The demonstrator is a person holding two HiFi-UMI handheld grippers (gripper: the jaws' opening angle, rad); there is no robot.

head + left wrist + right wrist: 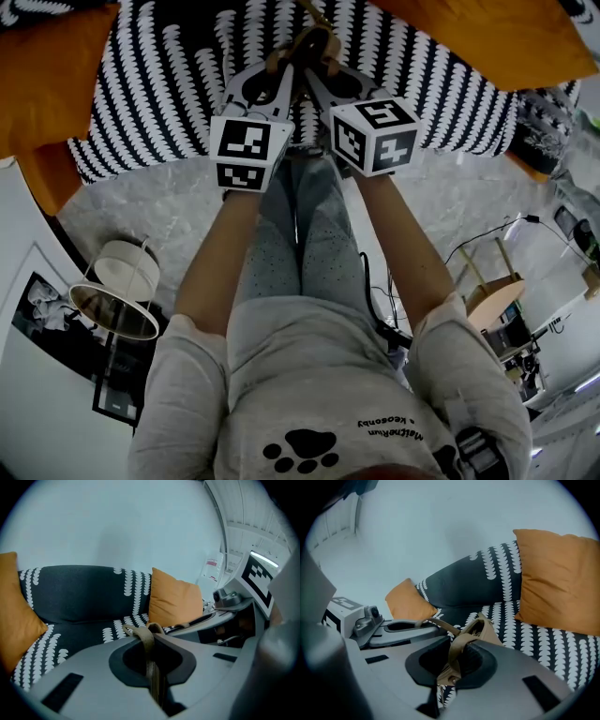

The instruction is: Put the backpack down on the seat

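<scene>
The left hand-held gripper (150,641) is clenched on 1 tan strap (142,633) of the backpack (490,632). The right hand-held gripper (457,663) grasps another strap (462,641) over the sofa seat (543,641).

No wording reads clearly. Behind the left gripper (284,64) and the right gripper (315,67), the person's grey shirt (309,366) bears a black paw print (302,452) and small upside-down lettering (394,428), too small to read. Each gripper's cube carries black-and-white square markers (246,142).

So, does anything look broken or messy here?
Nothing stands out. The sofa is tidy, its orange cushions are propped up, and nothing is spilled. The left gripper and right gripper are each shut on a tan backpack strap over the seat.
</scene>
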